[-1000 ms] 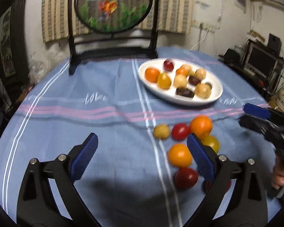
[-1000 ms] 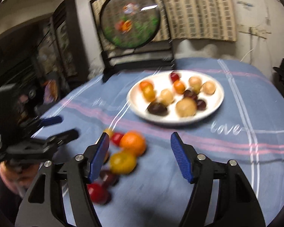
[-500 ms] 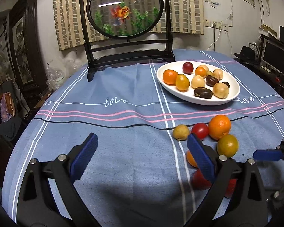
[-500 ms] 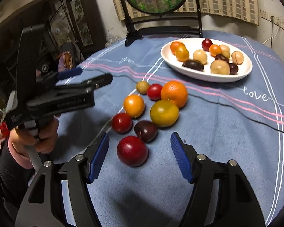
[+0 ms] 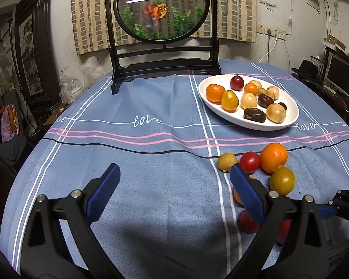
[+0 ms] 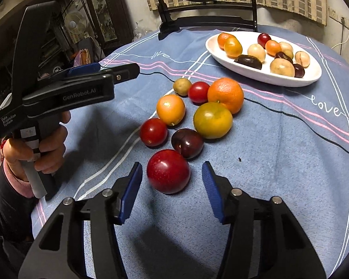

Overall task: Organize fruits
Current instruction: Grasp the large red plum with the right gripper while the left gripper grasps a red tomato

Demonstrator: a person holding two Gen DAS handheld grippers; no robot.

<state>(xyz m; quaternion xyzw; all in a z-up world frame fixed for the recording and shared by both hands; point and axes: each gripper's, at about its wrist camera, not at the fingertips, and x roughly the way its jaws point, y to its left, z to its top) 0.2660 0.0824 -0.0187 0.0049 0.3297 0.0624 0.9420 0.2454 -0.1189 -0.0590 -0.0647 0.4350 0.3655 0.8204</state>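
Several loose fruits lie on the blue tablecloth: a big red plum [image 6: 168, 171], a dark plum [image 6: 187, 143], a red tomato [image 6: 153, 132], a yellow-green citrus [image 6: 213, 120], an orange [image 6: 225, 94] and others. A white oval plate [image 6: 310, 79] holds several more fruits; it also shows in the left wrist view [image 5: 290, 122]. My right gripper [image 6: 172, 188] is open, its jaws on either side of the big red plum, not touching it. My left gripper [image 5: 173, 194] is open and empty over bare cloth left of the loose fruits; it also shows in the right wrist view [image 6: 125, 69].
A black-framed round goldfish screen [image 5: 161, 9] stands at the table's back. The round table's edge curves away at left and right. Dark furniture and clutter surround the table.
My right gripper has moved closer and lower to the big red plum, which now sits between its jaws. My left gripper has drawn back and left a little.
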